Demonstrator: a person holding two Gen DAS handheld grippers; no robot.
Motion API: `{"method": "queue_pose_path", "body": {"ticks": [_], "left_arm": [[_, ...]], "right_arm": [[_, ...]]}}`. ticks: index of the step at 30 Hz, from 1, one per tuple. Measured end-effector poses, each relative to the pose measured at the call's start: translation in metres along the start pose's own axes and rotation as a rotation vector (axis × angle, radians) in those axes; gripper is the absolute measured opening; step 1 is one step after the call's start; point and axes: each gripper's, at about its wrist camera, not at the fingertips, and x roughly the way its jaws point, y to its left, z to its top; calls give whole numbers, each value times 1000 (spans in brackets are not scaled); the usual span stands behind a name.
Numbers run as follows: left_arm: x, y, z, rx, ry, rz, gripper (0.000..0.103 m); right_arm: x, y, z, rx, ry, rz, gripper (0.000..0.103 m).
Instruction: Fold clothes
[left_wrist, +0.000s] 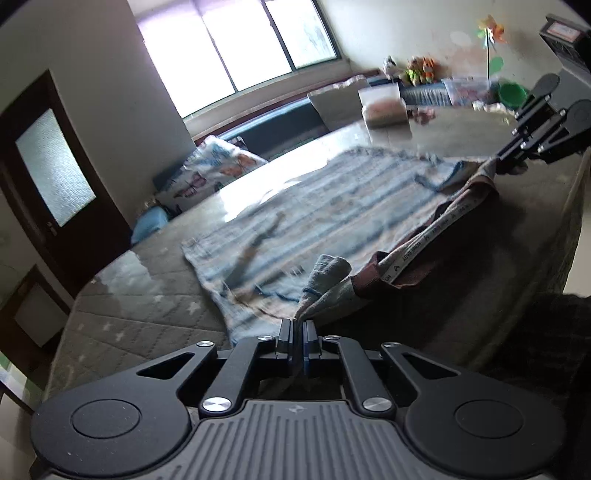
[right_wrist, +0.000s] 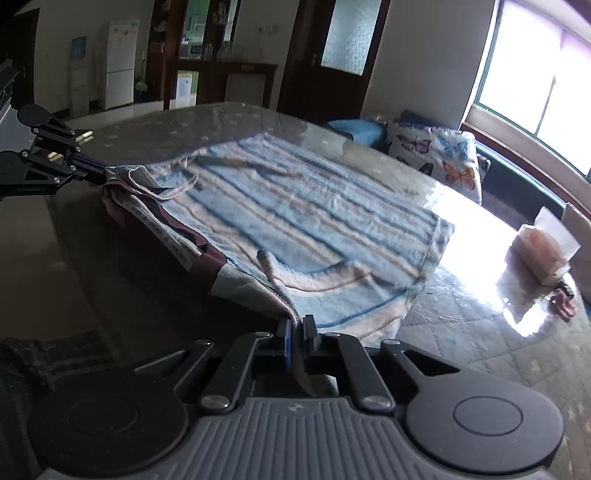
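Nearest the left wrist camera, the left tongs are clamped on one corner of the striped garment, its grey edge bunched between the closed fingers. In the right wrist view, the right tongs are likewise pinched shut on the other near corner of the same garment. Between the two grips runs a slack waistband with printed lettering and a maroon lining, lifted a little off the bench. Beyond the waistband, the rest of the garment lies spread flat on the glossy quilted bench top, its far hem toward the window. Past that hem stand a tissue pack and a butterfly-print pillow.

The step in hand looks like the first fold: both near corners gripped and raised. Next, both tongs should probably carry the waistband together toward the far hem, keeping it taut and level, then lay it down evenly.
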Motion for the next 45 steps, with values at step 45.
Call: {"method": "queue_pose_path", "body": {"ticks": [45], "left_arm": [[247,104,85,-113,189,38,10]], "right_arm": [[174,-124,97,166,71,-98,8]]}}
